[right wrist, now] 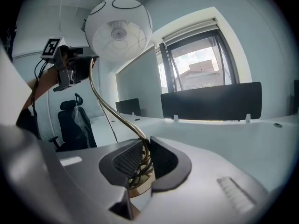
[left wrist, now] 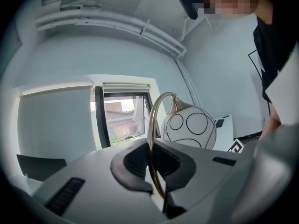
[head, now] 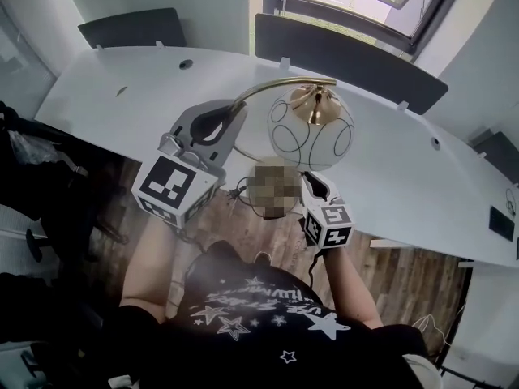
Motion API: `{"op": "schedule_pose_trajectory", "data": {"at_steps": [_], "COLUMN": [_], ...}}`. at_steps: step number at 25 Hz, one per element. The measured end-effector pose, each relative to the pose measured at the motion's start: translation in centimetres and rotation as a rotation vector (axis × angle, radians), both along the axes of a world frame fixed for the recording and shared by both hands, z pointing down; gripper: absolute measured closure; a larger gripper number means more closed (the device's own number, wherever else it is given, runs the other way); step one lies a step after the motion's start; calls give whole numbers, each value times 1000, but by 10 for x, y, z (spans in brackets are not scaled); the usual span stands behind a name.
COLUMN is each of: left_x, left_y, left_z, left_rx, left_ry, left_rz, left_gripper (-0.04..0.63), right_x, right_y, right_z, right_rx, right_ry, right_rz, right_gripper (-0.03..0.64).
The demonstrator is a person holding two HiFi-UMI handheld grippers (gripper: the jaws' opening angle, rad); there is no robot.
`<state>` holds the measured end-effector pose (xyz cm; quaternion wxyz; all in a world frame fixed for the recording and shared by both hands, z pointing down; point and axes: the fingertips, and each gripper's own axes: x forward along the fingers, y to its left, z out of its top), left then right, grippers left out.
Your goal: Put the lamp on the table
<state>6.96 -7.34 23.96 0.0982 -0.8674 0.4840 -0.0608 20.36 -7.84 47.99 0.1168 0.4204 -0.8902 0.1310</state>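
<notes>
Head view has the lamp (head: 310, 134) held in the air by both tongs, not yet resting on the counter (head: 122, 87). The left tongs (head: 220, 124) are clamped tight on the thin curved brass stem (left wrist: 150, 139), and the white globe shade (left wrist: 189, 127) hangs just beyond their tips. The right tongs (head: 312, 186), lower and nearer the person, grip the foot of the stem and its cord just above the brass base (right wrist: 139, 188). The shade sits above and ahead of them. The counter stretches ahead of both tongs. The lamp looks lifted and brought up to the counter; setting the base down and releasing both tongs remain.
</notes>
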Motion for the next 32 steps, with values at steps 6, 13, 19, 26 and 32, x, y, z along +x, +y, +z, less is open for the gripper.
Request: {"op": "schedule_pose_trajectory", "data": {"at_steps": [6, 13, 19, 26, 32], "left_x": [-8, -41, -76, -112, -152], "left_y": [-6, -43, -88, -141, -188], "left_z": [3, 3, 6, 2, 1], "left_rx": [3, 0, -4, 8, 1], "left_ry": [-15, 15, 5, -1, 7], "left_rz": [-25, 12, 51, 75, 84], "left_gripper": [591, 591, 591, 591, 591], "right_x": [-11, -39, -75, -116, -151], "right_y": [-5, -36, -73, -122, -168], "right_z": [4, 3, 6, 2, -3], "right_rx": [-10, -15, -25, -34, -33], "right_ry": [7, 14, 20, 1, 18], "right_rz": [-34, 2, 25, 48, 61], "right_gripper": [574, 574, 574, 573, 572]}}
